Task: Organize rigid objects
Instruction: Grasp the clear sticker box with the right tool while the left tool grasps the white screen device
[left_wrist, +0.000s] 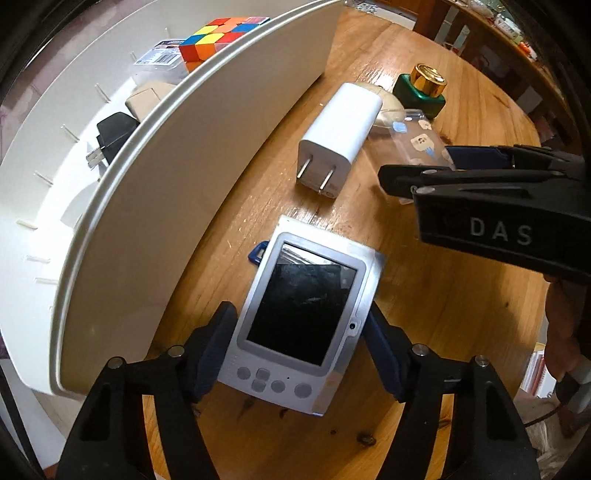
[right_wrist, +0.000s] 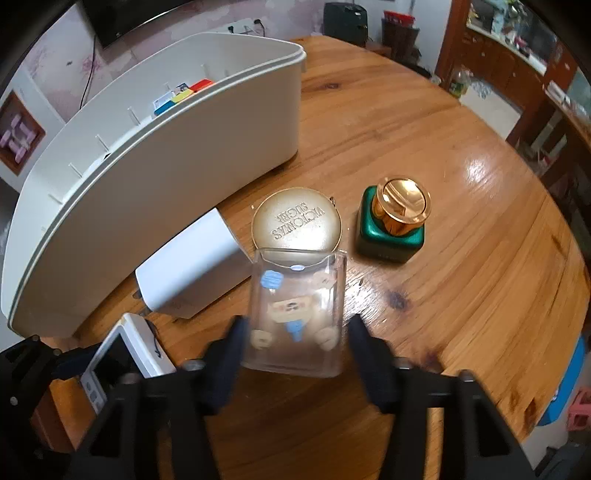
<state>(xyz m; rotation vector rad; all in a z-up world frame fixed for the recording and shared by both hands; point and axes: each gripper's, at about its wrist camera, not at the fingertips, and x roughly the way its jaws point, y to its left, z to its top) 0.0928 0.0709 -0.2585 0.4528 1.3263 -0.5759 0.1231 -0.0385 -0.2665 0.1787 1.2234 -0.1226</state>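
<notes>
Jaws of the left gripper (left_wrist: 299, 350) stand apart on either side of a silver handheld device (left_wrist: 299, 321) with a dark screen, which lies flat on the round wooden worktop (left_wrist: 443, 314); the left pad sits just beside the device's edge and the right pad close to the other edge, though whether either presses on it cannot be told; a small blue tab (left_wrist: 257, 253) pokes out from under the device's far left corner.

Ahead of the left jaws lies a white plug charger (left_wrist: 338, 138), prongs pointing back toward them; to their left curves the white storage bin (left_wrist: 192, 184), holding a colour cube (left_wrist: 216, 40), a black plug adapter (left_wrist: 112, 136), a tan block (left_wrist: 147, 98) and a clear package with a barcode (left_wrist: 162, 59).

Jaws of the right gripper (right_wrist: 295, 354) are spread around the near end of a clear plastic case (right_wrist: 297, 314) with cartoon stickers, not closed on it; beyond the case lies a round gold compact (right_wrist: 297, 223), partly under its far end; to the right of that stands a green bottle with a gold cap (right_wrist: 393, 225).
</notes>
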